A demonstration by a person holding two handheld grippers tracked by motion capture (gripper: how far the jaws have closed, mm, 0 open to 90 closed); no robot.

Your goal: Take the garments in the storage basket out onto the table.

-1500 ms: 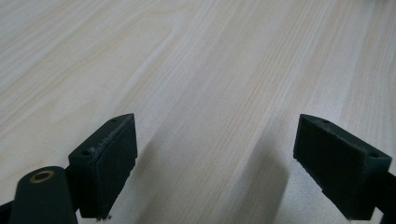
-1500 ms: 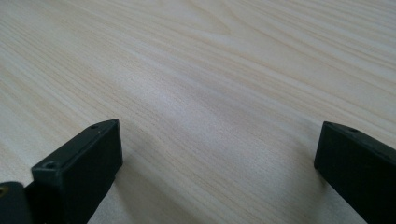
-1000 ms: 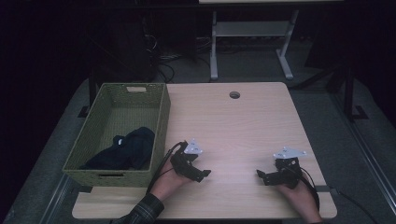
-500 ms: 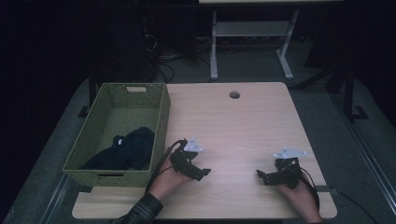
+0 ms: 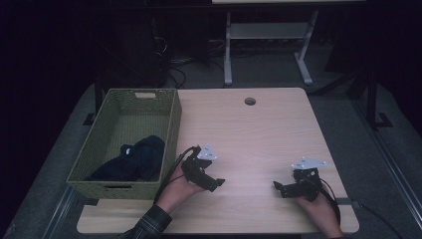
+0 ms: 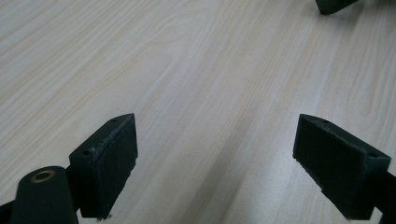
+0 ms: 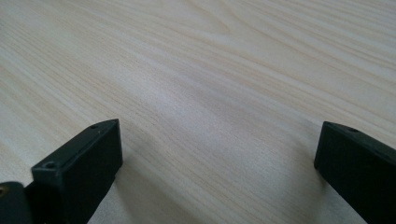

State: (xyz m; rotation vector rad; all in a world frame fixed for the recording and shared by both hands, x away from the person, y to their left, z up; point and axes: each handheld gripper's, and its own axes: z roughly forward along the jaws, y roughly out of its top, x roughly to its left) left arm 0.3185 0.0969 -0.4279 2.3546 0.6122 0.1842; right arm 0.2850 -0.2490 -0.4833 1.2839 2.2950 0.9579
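Two black two-jaw grippers, left gripper (image 5: 211,182) and right gripper (image 5: 281,187), each topped by grey three-cornered plate, black cable trailing, blocky matte pads (image 6: 109,158) with small screw holes, plaid sleeve (image 5: 152,224) behind left gripper

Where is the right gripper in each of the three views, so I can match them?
High view: the right gripper sits low and right, above the table's near edge, jaws pointing left.
Left gripper view: the right gripper is probably the dark tip in the top right corner.
Right gripper view: the right gripper shows both jaws at the bottom corners, open.
Shared landmark: the pale wood table.
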